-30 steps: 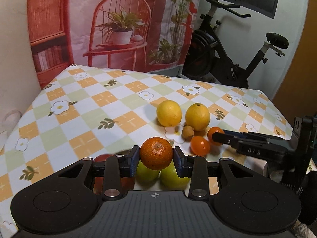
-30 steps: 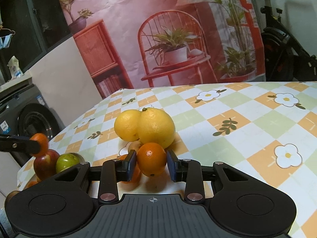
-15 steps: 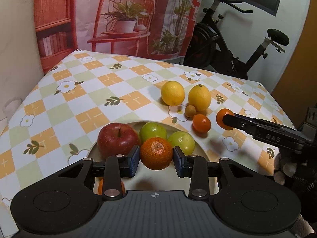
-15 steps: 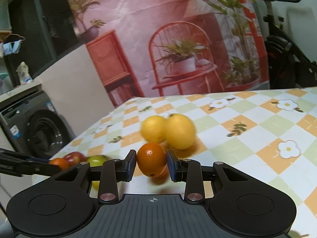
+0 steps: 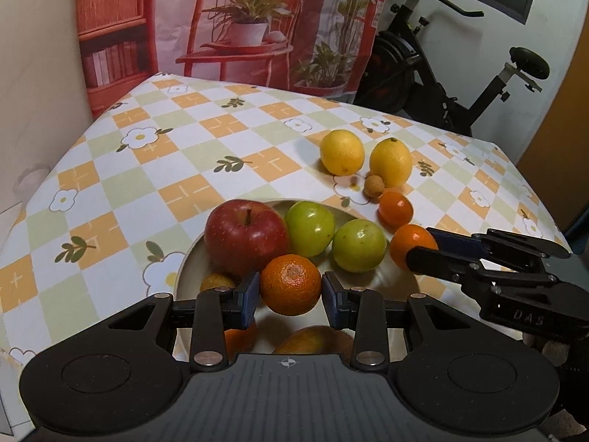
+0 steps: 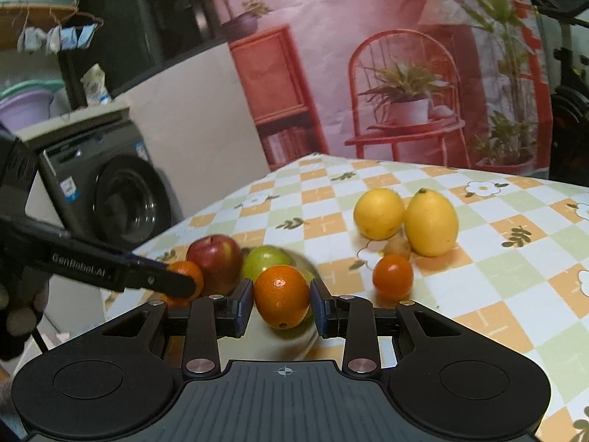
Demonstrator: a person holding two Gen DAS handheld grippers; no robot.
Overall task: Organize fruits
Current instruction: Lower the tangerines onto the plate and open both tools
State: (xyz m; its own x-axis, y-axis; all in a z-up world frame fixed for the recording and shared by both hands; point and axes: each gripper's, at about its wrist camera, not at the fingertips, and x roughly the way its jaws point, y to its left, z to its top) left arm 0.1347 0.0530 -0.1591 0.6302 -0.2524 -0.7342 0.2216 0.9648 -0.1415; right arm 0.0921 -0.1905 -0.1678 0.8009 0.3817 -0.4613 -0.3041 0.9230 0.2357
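My left gripper (image 5: 290, 296) is shut on a round orange (image 5: 290, 284), held just above a pale plate (image 5: 184, 269). On the plate lie a red apple (image 5: 246, 237) and two green apples (image 5: 310, 227). From the right, my right gripper (image 5: 423, 248) is shut on a smaller orange (image 5: 410, 245) at the plate's right rim. In the right wrist view that gripper (image 6: 282, 305) clamps its orange (image 6: 282, 296) in front of the red apple (image 6: 215, 263). Two lemons (image 5: 341, 151), a small brown fruit (image 5: 374, 185) and a small orange (image 5: 395, 207) lie on the checked cloth.
More fruit lies on the plate under my left fingers, partly hidden. An exercise bike (image 5: 441, 73) stands beyond the table's far right edge. A washing machine (image 6: 121, 199) stands left of the table. A printed backdrop (image 5: 239, 18) hangs behind.
My left gripper has come over the plate with its orange, and the apples are now in full view. My right gripper has carried its orange away from the lemons to the plate.
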